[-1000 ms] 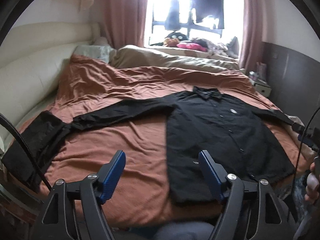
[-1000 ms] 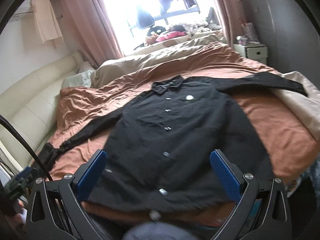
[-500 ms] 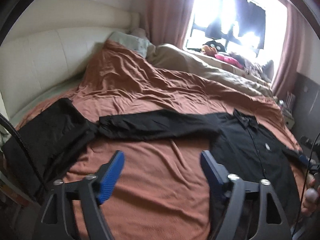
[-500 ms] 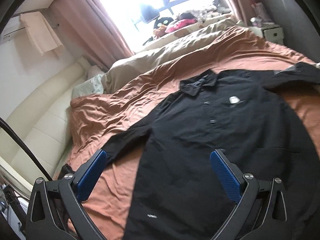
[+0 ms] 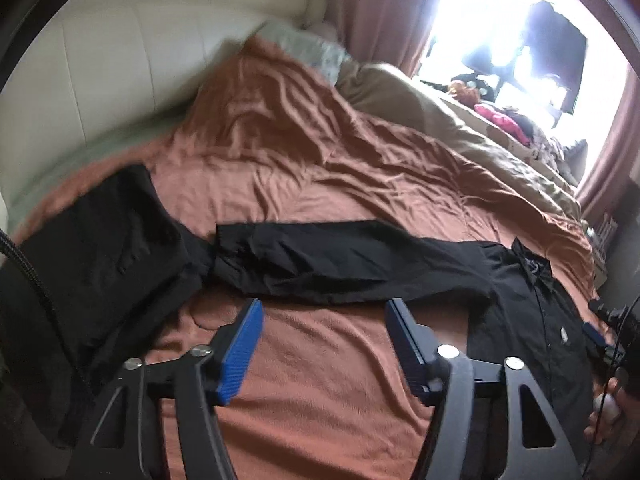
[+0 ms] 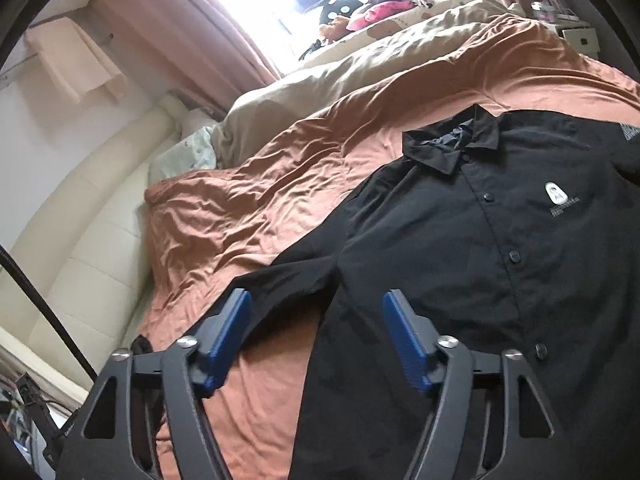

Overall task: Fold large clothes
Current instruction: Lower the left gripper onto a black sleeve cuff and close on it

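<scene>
Left wrist view: your left gripper (image 5: 322, 322) hangs over bare bedspread (image 5: 320, 184) with its jaws closing on nothing, no cloth between the blue pads. The black shirt (image 5: 532, 320) lies flat across the bed's near half, and its outstretched sleeve (image 5: 340, 264) sits just beyond your fingertips, its long axis running crosswise to the way you point, cuff end toward the bed's left edge. There it meets a second dark garment (image 5: 92, 264) piled at the near left corner (whether the two overlap is hard to tell). At the frame's right edge your other hand (image 5: 608, 416) shows, low beside the shirt's body.

Right wrist view: your right gripper (image 6: 316, 320) is also closing and holds nothing; it hovers above where the sleeve joins the shirt's body, near the armpit. Only this view gives the collar (image 6: 452, 144), button line and chest logo, showing the shirt face up and buttoned. It hides the cuff. So the left hand looks nearer the sleeve's outer length, the right nearer its root.
</scene>
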Demonstrator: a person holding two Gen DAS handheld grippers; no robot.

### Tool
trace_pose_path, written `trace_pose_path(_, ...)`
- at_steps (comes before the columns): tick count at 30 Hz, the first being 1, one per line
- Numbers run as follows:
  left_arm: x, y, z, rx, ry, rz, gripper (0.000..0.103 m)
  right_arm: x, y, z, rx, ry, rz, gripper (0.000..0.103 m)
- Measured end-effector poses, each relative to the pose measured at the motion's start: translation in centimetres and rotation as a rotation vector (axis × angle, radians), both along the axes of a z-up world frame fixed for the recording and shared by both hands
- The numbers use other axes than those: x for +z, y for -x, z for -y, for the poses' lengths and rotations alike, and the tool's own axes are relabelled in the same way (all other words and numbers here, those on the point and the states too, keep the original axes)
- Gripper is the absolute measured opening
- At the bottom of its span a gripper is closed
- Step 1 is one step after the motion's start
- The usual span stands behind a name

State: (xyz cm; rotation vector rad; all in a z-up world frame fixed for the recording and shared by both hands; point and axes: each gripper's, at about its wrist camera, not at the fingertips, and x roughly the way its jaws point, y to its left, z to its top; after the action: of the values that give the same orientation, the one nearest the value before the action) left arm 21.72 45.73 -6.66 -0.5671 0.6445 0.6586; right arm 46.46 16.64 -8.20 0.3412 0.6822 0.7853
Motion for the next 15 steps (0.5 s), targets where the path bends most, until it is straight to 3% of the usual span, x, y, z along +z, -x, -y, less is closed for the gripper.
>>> trace_pose_path(3,-1.8,-1.0,-1.9,0.022,0.061,-0.019,0.054,-0.5,-1.3,-1.7,0.004,0.014,-0.029,0.049)
trace_pose_path(7,-4.4,-2.7,-4.1,0.061,0.126,-0.052,0.053,-0.8,-2.9,-3.9,0.012,0.028,-0.069,0.043)
trace_pose_path(15,-8.9,-4.5,-8.3,0.178,0.182,-0.139,0.052,-0.9,-5.2,-5.8,-0.008,0.022,-0.105,0.042)
